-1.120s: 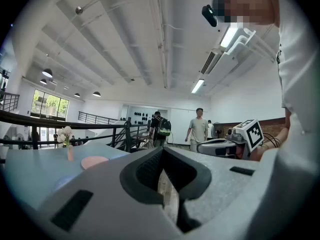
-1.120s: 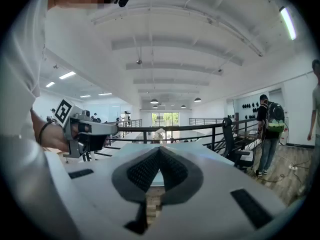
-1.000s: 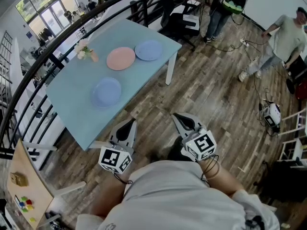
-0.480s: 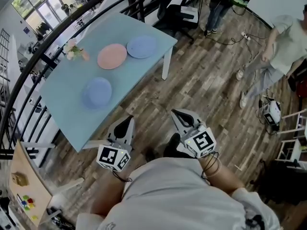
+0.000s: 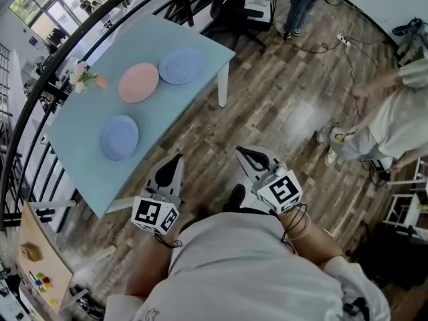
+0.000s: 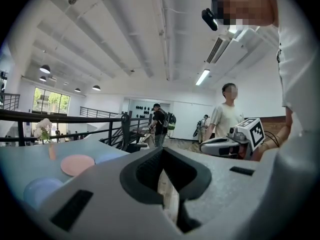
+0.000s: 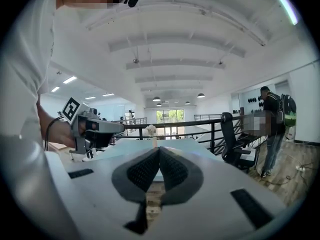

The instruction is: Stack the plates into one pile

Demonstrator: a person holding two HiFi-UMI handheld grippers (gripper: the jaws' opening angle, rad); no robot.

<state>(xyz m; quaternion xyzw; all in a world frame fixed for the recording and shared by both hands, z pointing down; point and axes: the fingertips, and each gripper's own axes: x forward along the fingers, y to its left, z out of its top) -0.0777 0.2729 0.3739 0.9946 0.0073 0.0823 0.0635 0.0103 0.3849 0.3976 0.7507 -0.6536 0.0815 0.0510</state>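
Observation:
Three plates lie apart on the light blue table [image 5: 80, 152]: a pink plate [image 5: 139, 82], a blue plate [image 5: 182, 65] beside it, and another blue plate [image 5: 120, 138] nearer to me. Both grippers hover over the wooden floor, short of the table's near edge. My left gripper [image 5: 178, 158] is shut and holds nothing; its own view shows the pink plate [image 6: 77, 164] and a blue plate [image 6: 42, 191] to the left of its jaws. My right gripper [image 5: 243, 153] is also shut and empty, pointing at the table [image 7: 175, 145].
A small bunch of flowers [image 5: 83, 77] stands on the table's far side. A black railing [image 5: 40, 79] runs behind the table. A person [image 5: 394, 122] walks on the floor at the right. An office chair [image 5: 241, 9] and more people stand beyond the table.
The table and plates have slid left in the head view. The person at the right has walked nearer. Both grippers stay shut in about the same place.

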